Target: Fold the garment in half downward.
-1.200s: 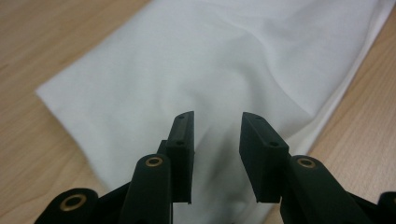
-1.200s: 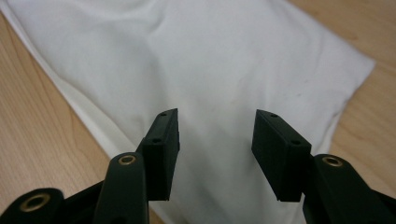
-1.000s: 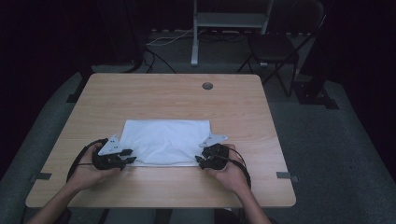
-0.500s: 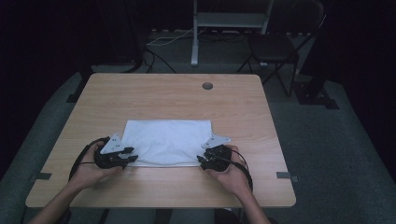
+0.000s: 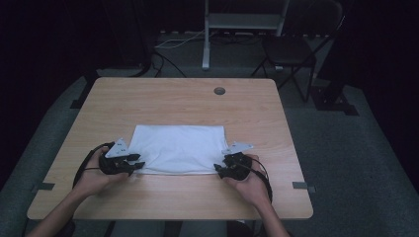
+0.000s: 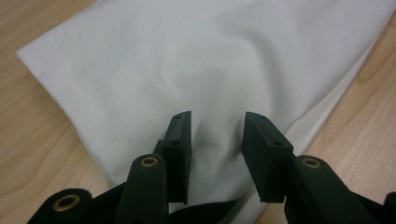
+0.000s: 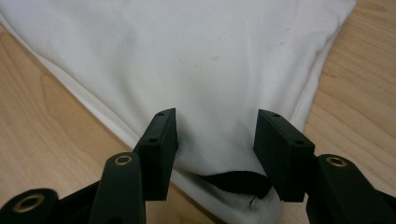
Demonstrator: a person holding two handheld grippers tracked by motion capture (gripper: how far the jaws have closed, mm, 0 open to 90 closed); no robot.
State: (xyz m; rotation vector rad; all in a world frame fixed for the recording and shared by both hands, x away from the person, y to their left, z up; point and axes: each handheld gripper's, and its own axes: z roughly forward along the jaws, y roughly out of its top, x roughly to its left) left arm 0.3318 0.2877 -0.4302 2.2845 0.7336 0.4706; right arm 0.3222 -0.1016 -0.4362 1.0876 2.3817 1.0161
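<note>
A white folded cloth (image 5: 178,147) lies flat in the middle of the wooden table (image 5: 197,101). My left gripper (image 5: 134,165) sits at the cloth's near left corner, held by a hand. In the left gripper view the cloth (image 6: 187,60) runs between the jaws of that gripper (image 6: 217,122), which stand open with a small raised fold in the gap. My right gripper (image 5: 220,168) is at the near right corner. Its jaws (image 7: 217,116) are open wider, straddling the cloth's (image 7: 196,46) corner edge, with a dark strip under the hem.
A round cable hole (image 5: 219,91) is at the table's far middle. Behind the table stand a folding chair (image 5: 291,49) and a metal stand (image 5: 244,22). Tape marks (image 5: 299,185) lie on the carpet by both near corners.
Both hands have drifted slightly toward the near edge at the cloth's near corners. The cloth lies the same.
</note>
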